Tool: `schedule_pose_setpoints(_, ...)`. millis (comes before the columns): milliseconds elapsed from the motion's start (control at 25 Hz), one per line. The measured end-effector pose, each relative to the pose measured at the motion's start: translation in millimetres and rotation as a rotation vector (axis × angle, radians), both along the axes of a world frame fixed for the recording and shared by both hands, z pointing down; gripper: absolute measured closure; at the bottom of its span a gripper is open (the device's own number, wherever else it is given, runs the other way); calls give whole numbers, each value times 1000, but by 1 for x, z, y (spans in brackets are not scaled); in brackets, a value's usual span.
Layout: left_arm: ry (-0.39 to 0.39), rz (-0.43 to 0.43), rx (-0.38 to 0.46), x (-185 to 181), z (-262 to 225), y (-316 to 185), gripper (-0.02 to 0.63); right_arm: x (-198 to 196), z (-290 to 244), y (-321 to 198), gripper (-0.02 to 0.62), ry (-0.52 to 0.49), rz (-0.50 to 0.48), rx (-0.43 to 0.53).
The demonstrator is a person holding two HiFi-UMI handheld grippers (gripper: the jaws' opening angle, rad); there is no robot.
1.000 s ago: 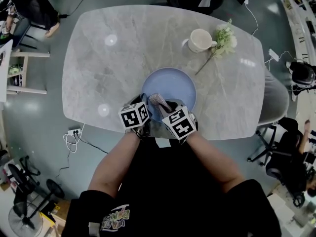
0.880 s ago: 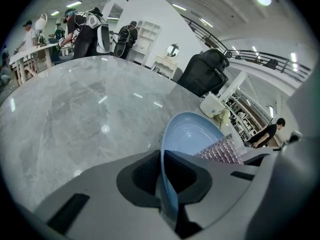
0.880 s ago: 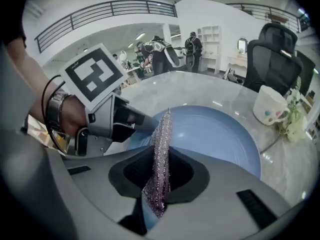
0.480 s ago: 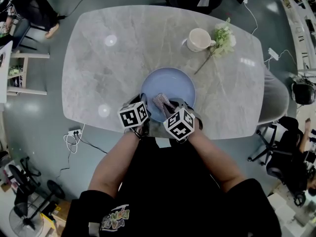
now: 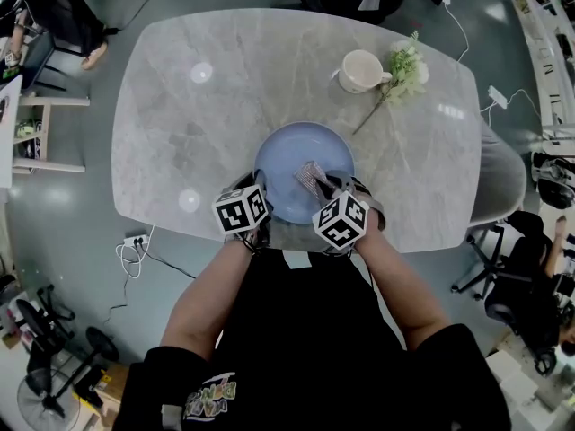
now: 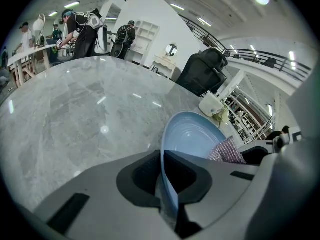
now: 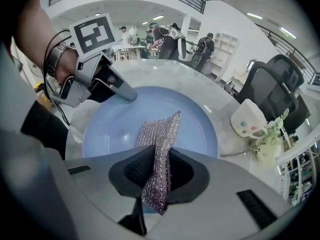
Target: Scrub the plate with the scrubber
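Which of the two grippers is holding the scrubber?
The right gripper: its jaws pinch the silvery scrubber; the left gripper clamps the blue plate by its rim.

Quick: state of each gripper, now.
Left gripper: shut on the plate rim.
Right gripper: shut on the scrubber.

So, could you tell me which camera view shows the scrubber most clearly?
The right gripper view: the scrubber sits central, pinched in the right tool. The head view shows it small; the left gripper view, only a corner.
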State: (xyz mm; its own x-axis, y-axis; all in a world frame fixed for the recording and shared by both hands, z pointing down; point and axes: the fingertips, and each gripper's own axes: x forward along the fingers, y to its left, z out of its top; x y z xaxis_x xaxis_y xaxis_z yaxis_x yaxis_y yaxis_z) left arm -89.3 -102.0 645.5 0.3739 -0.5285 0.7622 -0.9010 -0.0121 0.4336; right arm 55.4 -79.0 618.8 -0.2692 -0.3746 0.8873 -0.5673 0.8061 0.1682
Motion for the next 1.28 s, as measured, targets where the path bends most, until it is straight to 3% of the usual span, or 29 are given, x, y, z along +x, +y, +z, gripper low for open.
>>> schedule_pose_setpoints(720,-36,13,5,0,-1,1,569,36,-5,-52,523,204,-133,162)
schedule_pose_setpoints(1000,-42,12,6,1,-1,3,567,38,-9,-77,523,192,-112,197)
schedule_pose_setpoints(1280,-84,36,6,4,-1,5,557,45,-19,-98,523,97,-5,209)
